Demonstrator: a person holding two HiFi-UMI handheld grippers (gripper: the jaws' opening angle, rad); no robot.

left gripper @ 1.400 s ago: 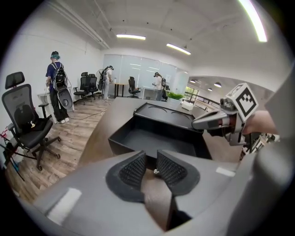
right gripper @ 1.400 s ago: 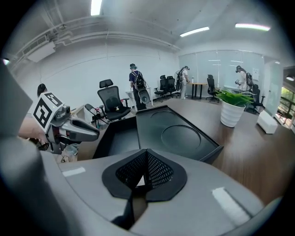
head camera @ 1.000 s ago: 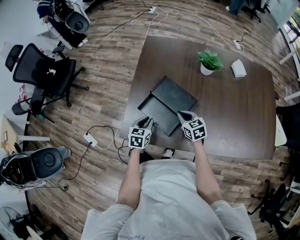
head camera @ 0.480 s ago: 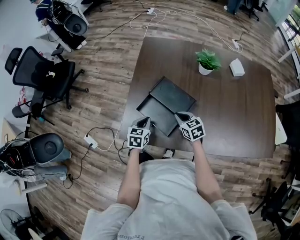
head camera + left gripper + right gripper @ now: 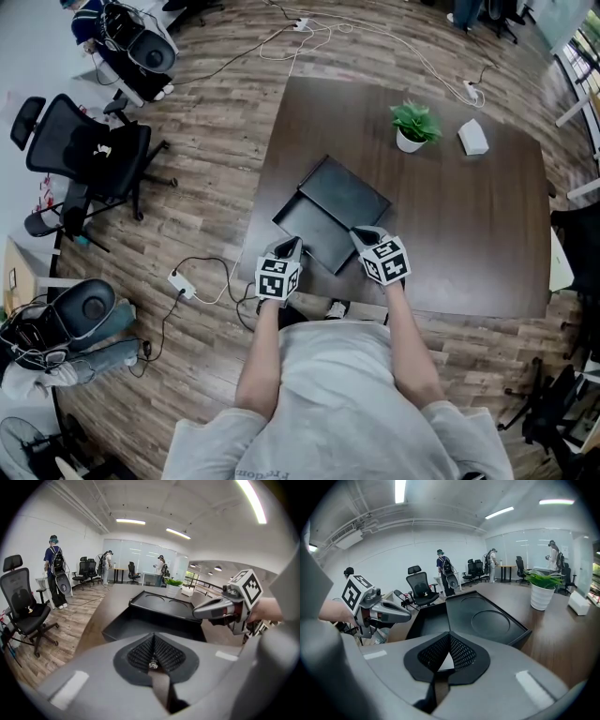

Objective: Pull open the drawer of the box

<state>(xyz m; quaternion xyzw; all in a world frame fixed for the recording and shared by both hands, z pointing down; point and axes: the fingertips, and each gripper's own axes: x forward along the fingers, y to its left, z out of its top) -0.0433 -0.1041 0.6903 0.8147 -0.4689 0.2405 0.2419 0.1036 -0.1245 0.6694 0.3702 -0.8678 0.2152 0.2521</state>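
Drawer [image 5: 312, 231] open | left tool [image 5: 292, 245] clenched at its front | right tool [image 5: 360, 232] clenched beside it

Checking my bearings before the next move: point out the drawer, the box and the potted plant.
drawer [image 5: 314, 228], head view, on its open floor.
box [image 5: 345, 192], head view, on its top panel.
potted plant [image 5: 415, 120], head view, on its leaves.

head looks down; others face box [image 5: 157, 606]
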